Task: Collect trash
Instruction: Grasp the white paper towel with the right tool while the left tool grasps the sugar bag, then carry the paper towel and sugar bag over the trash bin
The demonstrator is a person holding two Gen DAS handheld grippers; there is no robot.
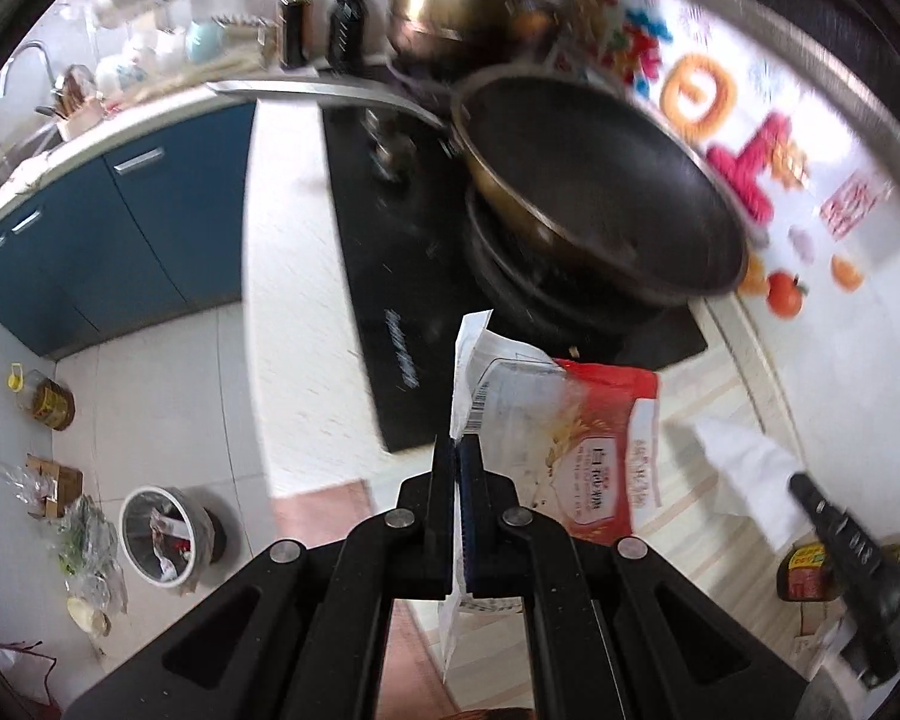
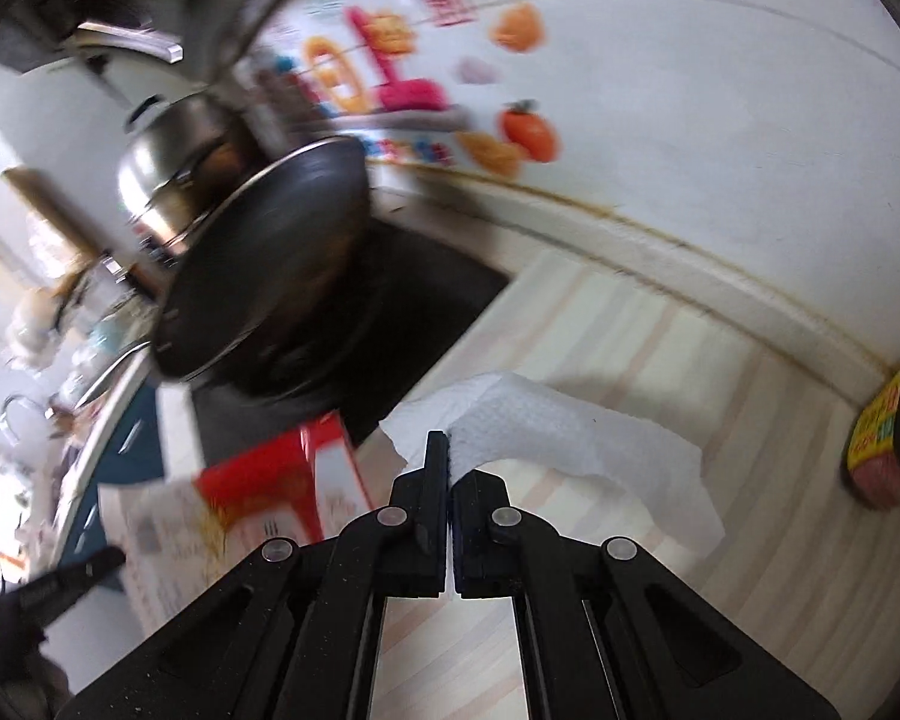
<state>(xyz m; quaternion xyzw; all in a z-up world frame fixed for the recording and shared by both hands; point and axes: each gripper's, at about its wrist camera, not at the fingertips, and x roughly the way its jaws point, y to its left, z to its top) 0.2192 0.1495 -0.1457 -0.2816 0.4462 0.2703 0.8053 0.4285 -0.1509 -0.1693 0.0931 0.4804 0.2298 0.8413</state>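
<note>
Over the striped counter (image 2: 660,360) beside the stove (image 1: 402,312), left gripper (image 1: 457,450) pinches a wrapper (image 1: 546,420), right gripper (image 2: 448,450) a tissue (image 2: 570,432).

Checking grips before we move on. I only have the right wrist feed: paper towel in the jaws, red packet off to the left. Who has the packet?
Observer: The left gripper is shut on the red-and-white packet, pinching its clear edge.
Operator: Is there a bin anywhere? None in my view.
Observer: Yes, a round trash bin stands on the floor tiles, lower left in the left wrist view, with some rubbish already in it.
Operator: Anything near the bin?
Observer: A yellow-capped oil bottle stands further along the floor by the blue cabinets.
Operator: And my towel, seen from the other side?
Observer: The paper towel hangs clear of the counter from the right gripper.
</note>
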